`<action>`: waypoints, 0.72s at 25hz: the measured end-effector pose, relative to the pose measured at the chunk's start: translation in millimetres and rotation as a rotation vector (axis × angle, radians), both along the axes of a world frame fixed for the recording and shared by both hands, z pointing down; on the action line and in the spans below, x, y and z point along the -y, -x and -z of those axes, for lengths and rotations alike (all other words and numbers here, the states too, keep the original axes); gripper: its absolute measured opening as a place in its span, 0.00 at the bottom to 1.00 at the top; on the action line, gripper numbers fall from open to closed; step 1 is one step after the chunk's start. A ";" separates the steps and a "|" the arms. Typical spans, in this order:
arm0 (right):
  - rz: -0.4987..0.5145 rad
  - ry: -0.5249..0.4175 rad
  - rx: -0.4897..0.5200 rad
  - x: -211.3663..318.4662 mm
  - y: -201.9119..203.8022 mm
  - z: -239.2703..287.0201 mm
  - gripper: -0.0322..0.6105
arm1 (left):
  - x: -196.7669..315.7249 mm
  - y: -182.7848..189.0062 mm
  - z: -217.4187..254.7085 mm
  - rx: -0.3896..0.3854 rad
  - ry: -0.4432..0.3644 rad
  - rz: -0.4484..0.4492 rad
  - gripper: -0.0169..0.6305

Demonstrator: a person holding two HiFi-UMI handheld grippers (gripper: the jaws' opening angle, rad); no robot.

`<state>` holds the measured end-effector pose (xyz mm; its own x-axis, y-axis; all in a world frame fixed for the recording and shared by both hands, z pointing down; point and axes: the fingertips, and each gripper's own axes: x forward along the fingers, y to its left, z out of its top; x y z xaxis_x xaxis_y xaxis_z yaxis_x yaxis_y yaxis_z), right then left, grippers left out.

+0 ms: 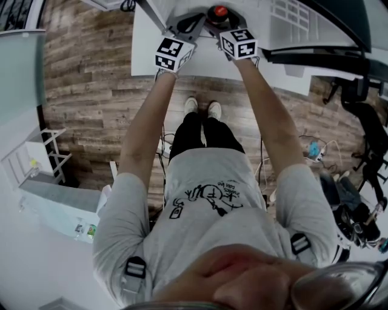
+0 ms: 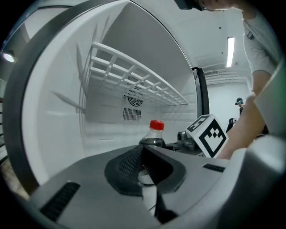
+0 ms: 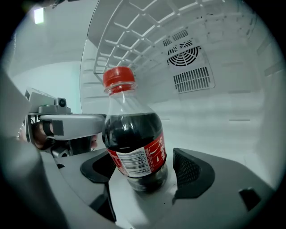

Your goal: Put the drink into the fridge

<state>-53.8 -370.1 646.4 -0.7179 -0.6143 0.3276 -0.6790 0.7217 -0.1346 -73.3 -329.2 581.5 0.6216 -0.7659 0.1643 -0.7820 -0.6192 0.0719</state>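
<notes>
A cola bottle (image 3: 134,143) with a red cap and red label stands upright on the white fridge floor (image 3: 223,129). My right gripper (image 3: 143,169) is open around its base, with a gap between the right pad (image 3: 190,172) and the bottle. In the left gripper view the bottle (image 2: 154,136) shows just past my left gripper (image 2: 142,155), whose jaws meet at the tips with nothing between them. In the head view both grippers (image 1: 182,30) (image 1: 225,27) reach forward into the fridge, and only the red cap (image 1: 218,11) shows.
A white wire shelf (image 2: 134,76) hangs above the bottle, and a vent grille (image 3: 190,67) sits in the back wall. The person stands on a wooden floor (image 1: 91,79). White shelf parts (image 1: 48,151) lie at the left, and chairs and cables (image 1: 364,139) are at the right.
</notes>
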 end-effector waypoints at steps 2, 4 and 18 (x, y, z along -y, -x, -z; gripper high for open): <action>0.001 -0.002 -0.004 -2.2 -3.2 2.4 0.64 | -3.5 0.5 -1.2 0.001 0.004 0.001 0.03; 0.001 -0.006 -0.008 -4.4 -7.3 4.2 0.64 | -6.9 -0.5 -2.3 0.001 0.008 -0.001 0.03; 0.026 -0.021 -0.069 -41.7 -38.1 23.4 0.63 | -36.5 -6.4 6.8 -0.029 0.024 -0.024 0.03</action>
<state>-15.7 -328.4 623.0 -0.7096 -0.6033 0.3640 -0.6674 0.7411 -0.0729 -66.9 -292.7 574.8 0.6446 -0.7467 0.1642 -0.7642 -0.6356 0.1095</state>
